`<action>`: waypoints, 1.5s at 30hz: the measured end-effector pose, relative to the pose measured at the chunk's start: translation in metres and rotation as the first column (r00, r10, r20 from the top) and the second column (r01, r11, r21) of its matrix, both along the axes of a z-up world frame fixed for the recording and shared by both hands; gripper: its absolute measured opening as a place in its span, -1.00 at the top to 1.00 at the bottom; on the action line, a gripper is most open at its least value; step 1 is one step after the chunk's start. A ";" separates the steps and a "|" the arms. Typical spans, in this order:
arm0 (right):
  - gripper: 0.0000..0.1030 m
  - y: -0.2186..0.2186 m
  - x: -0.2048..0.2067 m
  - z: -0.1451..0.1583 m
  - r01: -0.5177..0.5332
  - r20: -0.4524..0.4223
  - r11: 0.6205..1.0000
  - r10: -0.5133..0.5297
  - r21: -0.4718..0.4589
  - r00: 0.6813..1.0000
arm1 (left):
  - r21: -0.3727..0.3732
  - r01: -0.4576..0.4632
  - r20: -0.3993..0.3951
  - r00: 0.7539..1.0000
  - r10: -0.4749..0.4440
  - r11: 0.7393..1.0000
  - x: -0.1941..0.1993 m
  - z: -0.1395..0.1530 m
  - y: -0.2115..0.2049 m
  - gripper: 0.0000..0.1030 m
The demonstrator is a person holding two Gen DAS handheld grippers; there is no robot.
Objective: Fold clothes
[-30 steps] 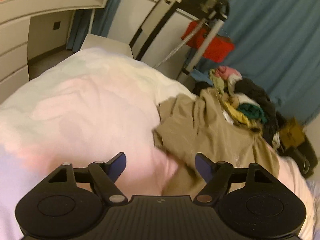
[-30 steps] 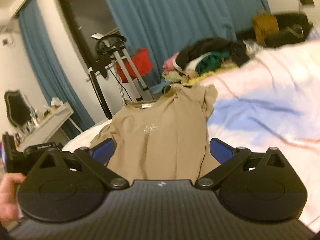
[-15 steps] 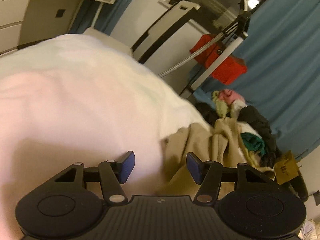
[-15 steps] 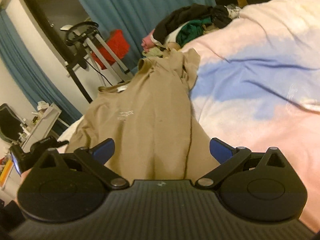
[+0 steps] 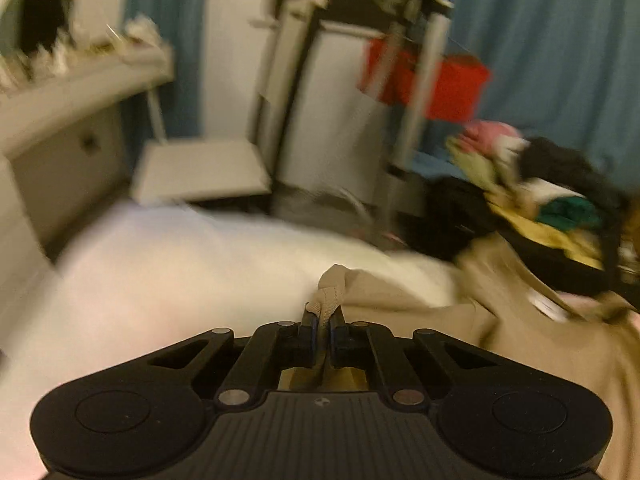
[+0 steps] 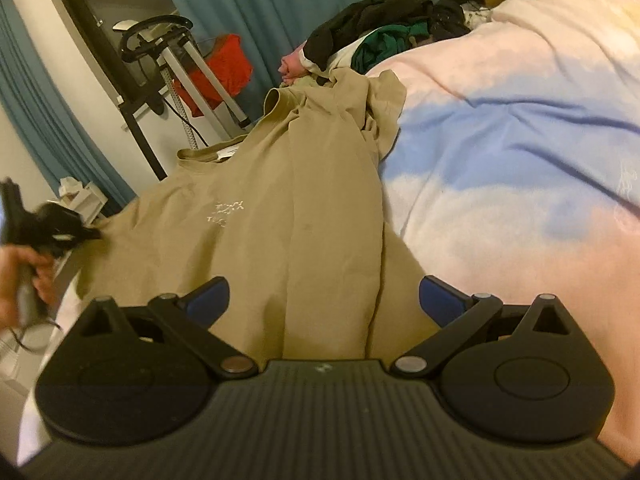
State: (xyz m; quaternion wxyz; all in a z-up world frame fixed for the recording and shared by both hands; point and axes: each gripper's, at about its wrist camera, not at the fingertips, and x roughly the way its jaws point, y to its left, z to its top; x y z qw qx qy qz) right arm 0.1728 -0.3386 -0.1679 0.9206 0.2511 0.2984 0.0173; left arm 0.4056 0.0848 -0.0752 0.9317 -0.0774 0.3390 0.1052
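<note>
A tan T-shirt (image 6: 280, 216) with small white chest print lies spread on the bed, collar toward the far end. My left gripper (image 5: 321, 322) is shut on the shirt's left sleeve edge (image 5: 330, 294), which bunches up between the fingers. The left gripper also shows in the right wrist view (image 6: 52, 232) at the shirt's left side, held by a hand. My right gripper (image 6: 324, 300) is open, its blue pads either side of the shirt's lower part, just above the cloth.
The bed has a pink, white and blue duvet (image 6: 520, 152). A pile of mixed clothes (image 6: 384, 36) lies at the bed's far end. A garment steamer stand (image 6: 180, 64) with a red item, blue curtains and a white dresser (image 5: 60, 120) stand beyond the bed.
My left gripper has closed on the shirt's sleeve edge; it was open before. My right gripper has moved lower toward the shirt's hem and stays open.
</note>
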 end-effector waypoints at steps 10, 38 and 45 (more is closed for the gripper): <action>-1.00 0.002 0.002 0.001 0.010 0.022 0.999 -0.009 -0.042 1.000 | -0.035 -0.062 -0.043 0.997 0.061 0.997 -0.017 -0.022 0.037 0.12; -1.00 0.010 -0.115 0.088 0.046 0.212 0.988 -0.014 -0.145 0.977 | -0.195 0.187 -0.639 0.720 -0.270 0.963 -0.363 -0.025 -0.041 0.13; -1.00 0.010 -0.113 0.080 0.030 0.187 0.988 -0.002 -0.149 0.982 | -0.189 0.269 -0.601 0.729 -0.327 0.945 -0.366 0.003 -0.038 0.89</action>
